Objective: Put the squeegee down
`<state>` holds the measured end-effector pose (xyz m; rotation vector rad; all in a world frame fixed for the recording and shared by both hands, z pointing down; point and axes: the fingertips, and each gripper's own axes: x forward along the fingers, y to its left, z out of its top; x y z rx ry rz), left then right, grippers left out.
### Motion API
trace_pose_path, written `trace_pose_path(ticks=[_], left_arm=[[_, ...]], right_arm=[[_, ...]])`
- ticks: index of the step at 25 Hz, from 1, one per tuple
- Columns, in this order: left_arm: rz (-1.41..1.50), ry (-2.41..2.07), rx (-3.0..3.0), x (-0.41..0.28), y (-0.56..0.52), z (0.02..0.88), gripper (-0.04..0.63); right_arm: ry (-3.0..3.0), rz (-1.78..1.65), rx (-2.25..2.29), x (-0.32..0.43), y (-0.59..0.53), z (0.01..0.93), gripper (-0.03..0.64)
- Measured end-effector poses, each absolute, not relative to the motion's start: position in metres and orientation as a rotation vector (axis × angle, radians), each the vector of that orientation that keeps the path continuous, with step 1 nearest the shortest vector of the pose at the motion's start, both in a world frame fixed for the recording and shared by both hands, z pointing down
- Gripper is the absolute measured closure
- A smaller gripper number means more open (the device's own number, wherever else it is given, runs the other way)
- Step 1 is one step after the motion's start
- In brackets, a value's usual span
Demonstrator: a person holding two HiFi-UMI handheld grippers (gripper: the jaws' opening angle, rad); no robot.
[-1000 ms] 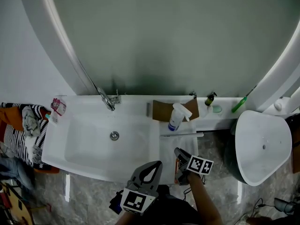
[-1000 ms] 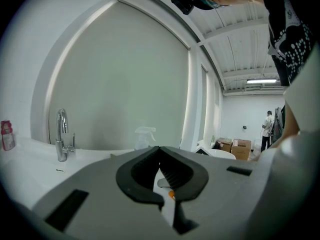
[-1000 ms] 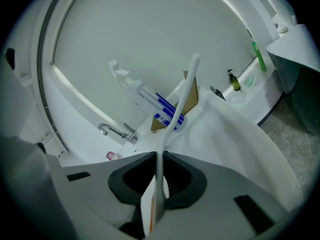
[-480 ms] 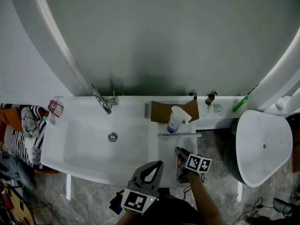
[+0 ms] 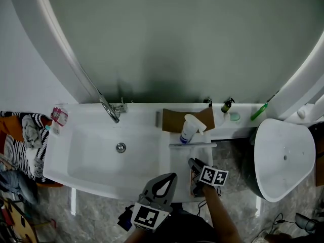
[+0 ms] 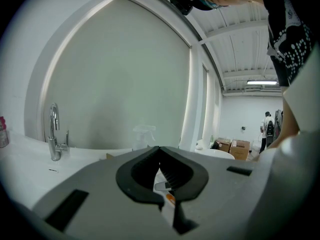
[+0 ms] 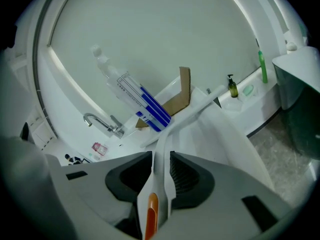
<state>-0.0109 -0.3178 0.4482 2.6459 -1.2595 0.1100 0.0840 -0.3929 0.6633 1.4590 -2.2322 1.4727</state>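
The white counter lies under the right gripper, with the spray bottle standing further ahead. The squeegee rests its blade there, its handle between that gripper's jaws, which have just been opening and sit slack around it. The left gripper, alongside, is clenched empty.

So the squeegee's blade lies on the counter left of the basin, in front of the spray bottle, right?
Not left. The squeegee has its blade on the counter right of the basin, in front of the spray bottle. The head view shows this.
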Motion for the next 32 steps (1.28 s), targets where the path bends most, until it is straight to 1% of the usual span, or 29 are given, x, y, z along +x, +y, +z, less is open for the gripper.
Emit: trace_pose_path(ticks=[2,6,10,12,14,16,21,27,32], left_arm=[[0.126,-1.254,2.646,-0.011,-0.316,0.449,0.591],[0.123,-1.249,2.652,-0.012,-0.313,0.447,0.591],[0.104,-1.253,2.664,-0.013,-0.309,0.441,0.591],[0.076,-1.258,2.673,-0.013,-0.307,0.437,0.591],[0.063,-1.258,2.682,-0.012,-0.305,0.432,0.591],[0.046,-1.257,2.690,-0.012,-0.302,0.424,0.591],[-0.037,-1.266,2.708,-0.017,-0.294,0.400,0.591],[-0.085,-1.279,2.718,-0.021,-0.277,0.388,0.591],[-0.068,-1.268,2.721,-0.024,-0.260,0.395,0.591]], right_arm=[[-2.219,1.442,1.487,0.089,-0.393,0.661,0.489],[-2.210,1.300,1.569,0.105,-0.391,0.645,0.486],[-2.293,1.021,1.623,0.114,-0.388,0.602,0.486],[-2.355,0.860,1.637,0.114,-0.383,0.571,0.503],[-2.425,0.706,1.648,0.110,-0.377,0.536,0.563],[-2.502,0.563,1.636,0.103,-0.368,0.499,0.583],[-2.630,0.257,1.600,0.084,-0.330,0.426,0.595],[-2.666,0.102,1.553,0.066,-0.280,0.397,0.595],[-2.672,0.151,1.526,0.052,-0.248,0.403,0.595]])
